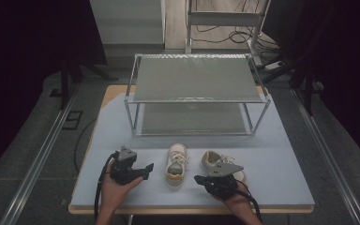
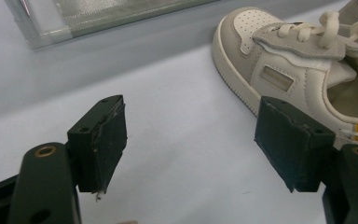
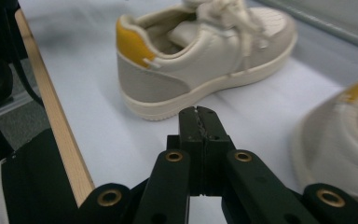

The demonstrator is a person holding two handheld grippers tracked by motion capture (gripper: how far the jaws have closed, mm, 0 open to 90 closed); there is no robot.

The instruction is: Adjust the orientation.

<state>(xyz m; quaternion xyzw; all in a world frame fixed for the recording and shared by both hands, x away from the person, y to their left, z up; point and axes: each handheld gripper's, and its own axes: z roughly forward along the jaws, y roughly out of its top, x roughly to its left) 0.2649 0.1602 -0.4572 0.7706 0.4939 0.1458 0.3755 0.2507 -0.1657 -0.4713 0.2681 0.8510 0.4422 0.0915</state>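
While two shoes (image 1: 176,164) sit near the table's front edge (image 1: 192,208), left gripper (image 1: 146,169) fingers apart, right gripper (image 1: 198,178) fingers together.

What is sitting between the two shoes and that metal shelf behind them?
Nothing. In the high view, only a bare strip of the pale table cover separates the left shoe and right shoe from the shelf.
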